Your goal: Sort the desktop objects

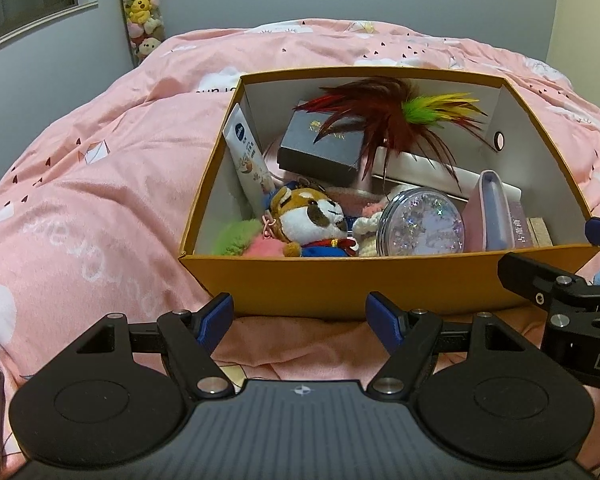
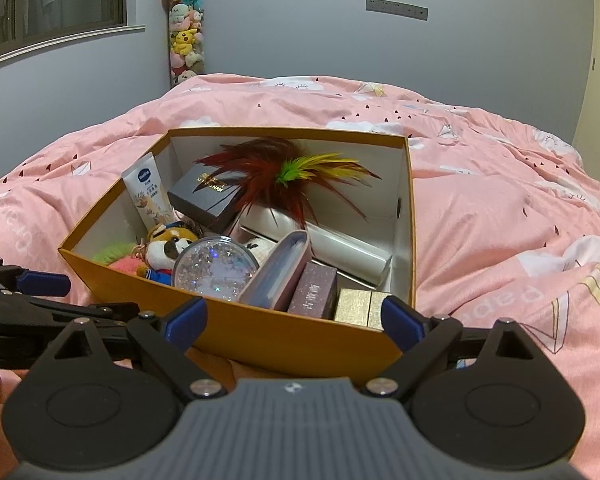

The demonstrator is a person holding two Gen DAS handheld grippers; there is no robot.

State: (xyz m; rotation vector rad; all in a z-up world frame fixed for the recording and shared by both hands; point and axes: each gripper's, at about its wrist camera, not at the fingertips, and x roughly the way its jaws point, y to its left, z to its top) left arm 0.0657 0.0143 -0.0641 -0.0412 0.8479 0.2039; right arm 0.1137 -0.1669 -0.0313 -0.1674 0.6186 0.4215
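**Both grippers empty at the box – between picks, or near the end**

Left wrist view: our left gripper (image 1: 300,318) hovers just short of the near wall of the orange box (image 1: 340,280), which sits on the pink duvet (image 1: 100,184). Fingers spread wide, nothing btwn them. Everything we can see of the task's things is inside the box: plush dog (image 1: 312,216) near the front wall, glitter compact (image 1: 424,222) to its right, lotion tube (image 1: 246,152) leaning on the left wall, dark gift box (image 1: 324,144) toward the back w/ the feather toy (image 1: 392,116) lying over it, pink case (image 1: 494,208) at the right side. Right gripper's tip (image 1: 556,264) shows at the box's front right corner.

Right wrist view: our right gripper (image 2: 296,318) sits at the same near wall, fingers at full spread, empty. Just past the wall: purple carton (image 2: 314,292) and gold box (image 2: 360,306) in the front right corner, silver case (image 2: 340,248) behind them.

Our read: sorting looks mostly done, as no loose item shows on the duvet in either view. Next move needs a look beyond the box for leftovers; if none, we'd tidy what's inside, e.g. the tilted pink case.
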